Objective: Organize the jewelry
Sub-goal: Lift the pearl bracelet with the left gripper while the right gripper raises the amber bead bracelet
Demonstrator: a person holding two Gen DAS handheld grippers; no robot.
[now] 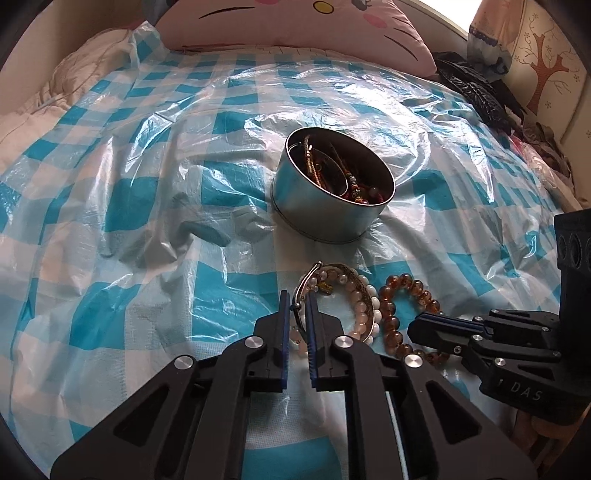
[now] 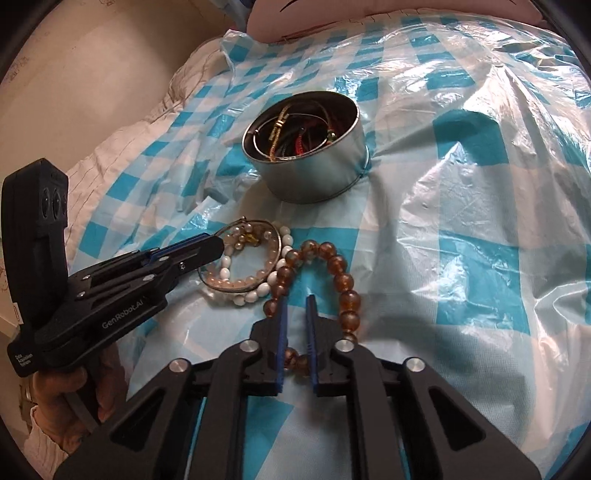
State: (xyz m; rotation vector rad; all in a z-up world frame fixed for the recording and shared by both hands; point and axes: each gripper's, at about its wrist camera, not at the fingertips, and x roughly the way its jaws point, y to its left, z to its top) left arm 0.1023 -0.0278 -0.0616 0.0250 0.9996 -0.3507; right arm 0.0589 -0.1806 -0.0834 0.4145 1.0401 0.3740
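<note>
Blue-checked plastic sheet [image 1: 122, 206] over a bed, jewelry loose in front of a tin.

Amber bead bracelet [image 2: 341, 282] lies on the sheet, touching a pile of pearl and white bead bracelets [image 1: 360, 306] ringed by a metal bangle [image 2: 275, 236]. Round metal tin [image 1: 325, 210], strung pieces inside, sits just behind. Left gripper [image 1: 297, 295] fingers narrowly parted around the bangle's rim and beads; can't tell if it pinches. Right gripper [image 2: 295, 299] narrowly parted, straddling the amber loop's near beads. Pink cat-face pillow [image 1: 295, 26] at the far edge.
</note>
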